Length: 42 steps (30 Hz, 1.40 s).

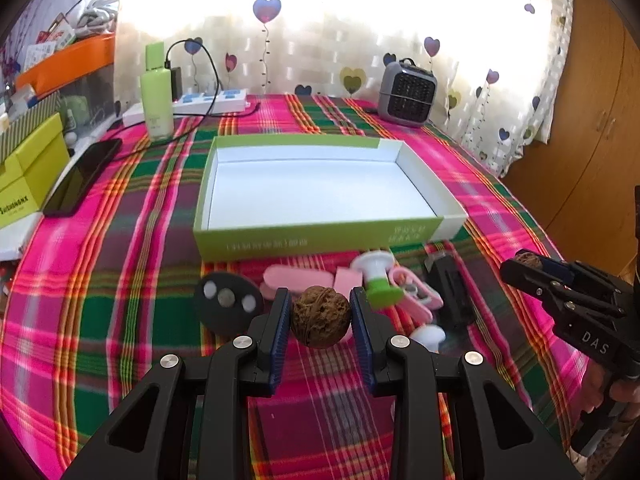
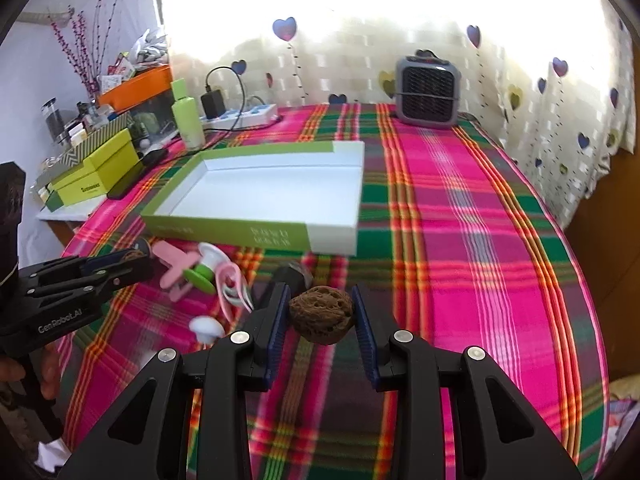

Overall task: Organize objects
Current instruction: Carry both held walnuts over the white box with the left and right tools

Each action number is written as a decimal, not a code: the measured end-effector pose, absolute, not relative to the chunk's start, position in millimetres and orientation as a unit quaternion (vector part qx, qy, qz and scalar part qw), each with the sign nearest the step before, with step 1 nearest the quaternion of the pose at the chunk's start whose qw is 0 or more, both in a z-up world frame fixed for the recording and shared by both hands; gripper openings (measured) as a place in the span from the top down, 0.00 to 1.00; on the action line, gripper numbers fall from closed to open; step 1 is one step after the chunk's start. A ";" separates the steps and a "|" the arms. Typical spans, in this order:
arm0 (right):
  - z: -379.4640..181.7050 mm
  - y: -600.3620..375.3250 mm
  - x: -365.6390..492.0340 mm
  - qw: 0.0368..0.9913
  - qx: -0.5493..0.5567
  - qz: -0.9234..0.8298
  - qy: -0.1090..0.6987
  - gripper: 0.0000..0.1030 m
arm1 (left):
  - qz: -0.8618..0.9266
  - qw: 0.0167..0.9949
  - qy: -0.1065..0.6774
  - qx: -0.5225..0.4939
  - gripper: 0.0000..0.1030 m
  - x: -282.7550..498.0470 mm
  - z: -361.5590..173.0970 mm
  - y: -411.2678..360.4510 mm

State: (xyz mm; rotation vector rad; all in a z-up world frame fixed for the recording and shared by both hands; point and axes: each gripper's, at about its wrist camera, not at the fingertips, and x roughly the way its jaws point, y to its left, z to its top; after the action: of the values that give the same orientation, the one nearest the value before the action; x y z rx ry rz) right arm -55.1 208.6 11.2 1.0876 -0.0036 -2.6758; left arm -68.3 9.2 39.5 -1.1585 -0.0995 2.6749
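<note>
Each gripper is shut on a brown walnut. My left gripper [image 1: 320, 304] pinches one walnut [image 1: 320, 316] above the plaid cloth, and it shows from the side in the right wrist view [image 2: 134, 258]. My right gripper [image 2: 321, 308] clamps the other walnut [image 2: 321, 314]; in the left wrist view it appears at the right edge [image 1: 528, 262]. An empty green-and-white shallow box [image 1: 320, 236] [image 2: 224, 230] lies open just beyond. In front of it sit a black disc [image 1: 228, 300], pink pieces [image 1: 298, 278], a white-and-green spool [image 1: 378, 276] [image 2: 202, 268] and a black block [image 1: 450, 288].
At the back stand a grey fan heater [image 1: 406, 94] [image 2: 428, 92], a green bottle [image 1: 157, 96], and a power strip [image 1: 210, 100] with cables. A black phone [image 1: 82, 176] and yellow-green boxes [image 1: 30, 176] lie at the left. A wooden cabinet [image 1: 592, 120] flanks the right.
</note>
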 end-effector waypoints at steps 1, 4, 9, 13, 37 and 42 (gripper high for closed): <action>13.4 206.6 -57.9 0.129 0.372 -0.919 0.001 0.68 | 0.912 0.111 -0.035 -0.394 0.73 -70.5 39.9 8.2; 19.3 203.7 -64.7 0.133 0.364 -0.922 0.004 0.68 | 0.913 0.108 -0.038 -0.392 0.73 -77.8 42.7 4.9; 26.8 196.4 -78.1 0.138 0.356 -0.924 0.009 0.68 | 0.916 0.104 -0.037 -0.385 0.73 -89.9 47.0 1.7; 28.1 192.1 -89.6 0.144 0.356 -0.923 0.009 0.68 | 0.917 0.102 -0.036 -0.385 0.73 -101.0 48.4 0.4; 9.3 172.1 -201.1 0.157 0.397 -0.904 0.011 0.68 | 0.908 0.097 -0.038 -0.407 0.73 -203.2 39.3 5.4; 1.9 166.7 -222.5 0.156 0.409 -0.899 0.014 0.68 | 0.904 0.093 -0.030 -0.415 0.73 -222.2 33.3 9.0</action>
State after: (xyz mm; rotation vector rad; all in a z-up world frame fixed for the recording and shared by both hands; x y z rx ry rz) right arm -222.5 166.7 1.9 1.1720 0.0396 -2.5739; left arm -222.2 9.0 33.3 -1.2329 -0.0892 2.6848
